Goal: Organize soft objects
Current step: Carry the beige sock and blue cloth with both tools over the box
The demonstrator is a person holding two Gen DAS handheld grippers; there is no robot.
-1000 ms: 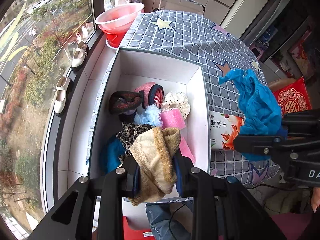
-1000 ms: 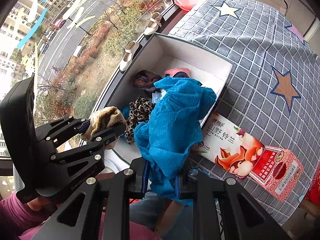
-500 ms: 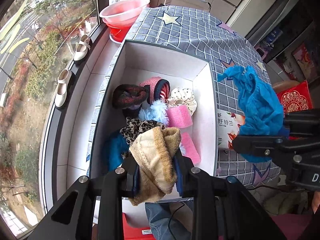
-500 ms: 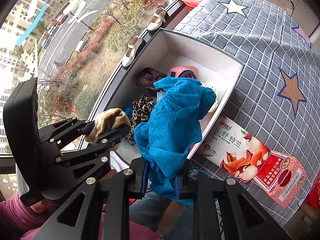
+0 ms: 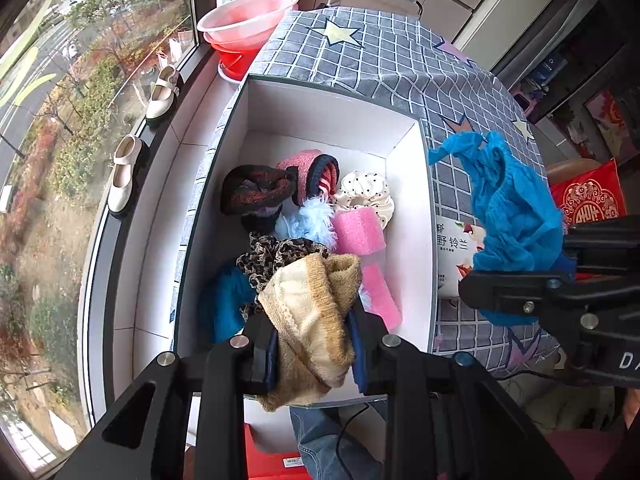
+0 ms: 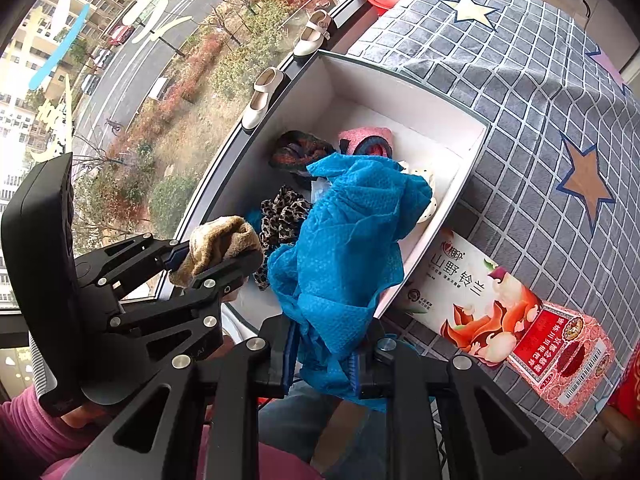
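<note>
Low centre, the left tool (image 5: pixel 314 354) is clamped on one tan sock (image 5: pixel 312 320); the right tool (image 6: pixel 326 354) grips one blue cloth (image 6: pixel 344 248). Beyond both, one white box (image 5: pixel 412 216) on the tabletop (image 5: pixel 400 60); two shoes (image 5: pixel 124 172) upper left.

Tan sock (image 5: pixel 316 320) covers the near middle of the white box (image 5: pixel 412 216); leopard scrunchie (image 5: pixel 276 256) and blue fluffy item (image 5: pixel 224 304) partly hidden behind it; blue cloth (image 6: pixel 344 256) masks the dotted scrunchie (image 6: pixel 428 210); tissue pack (image 5: pixel 452 252) text cut off by the box wall; red packet (image 6: pixel 560 356) print too small to read.
</note>
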